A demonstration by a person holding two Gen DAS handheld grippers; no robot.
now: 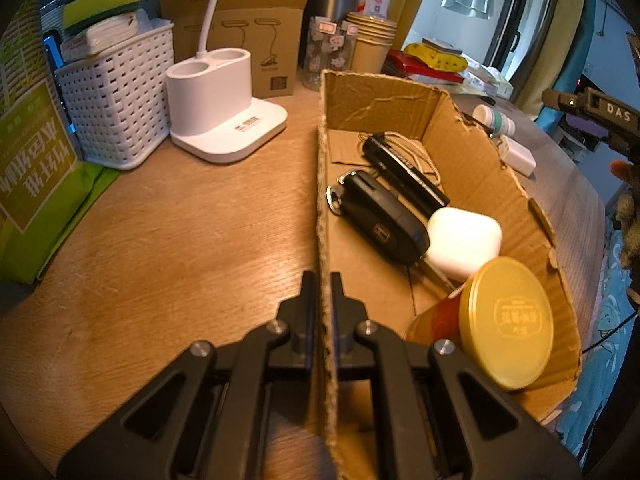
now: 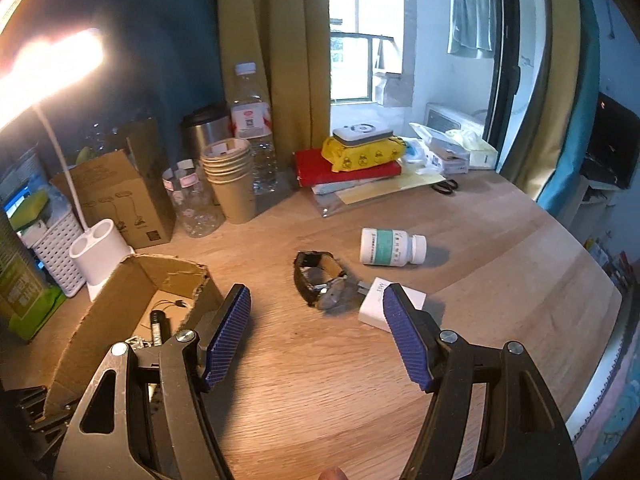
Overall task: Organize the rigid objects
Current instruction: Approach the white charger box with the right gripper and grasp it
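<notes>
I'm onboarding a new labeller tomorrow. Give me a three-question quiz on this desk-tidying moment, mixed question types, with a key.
1. True or false: the left hand-held gripper is clamped on the wall of the cardboard box.
2. Multiple choice: which item lies inside the box? A) wristwatch B) car key C) pill bottle
3. Fill in: the right hand-held gripper is ____, with nothing between its pads.

Key: 1 true; 2 B; 3 open. The watch, the pill bottle and a white charger are out on the wooden desk.
</notes>
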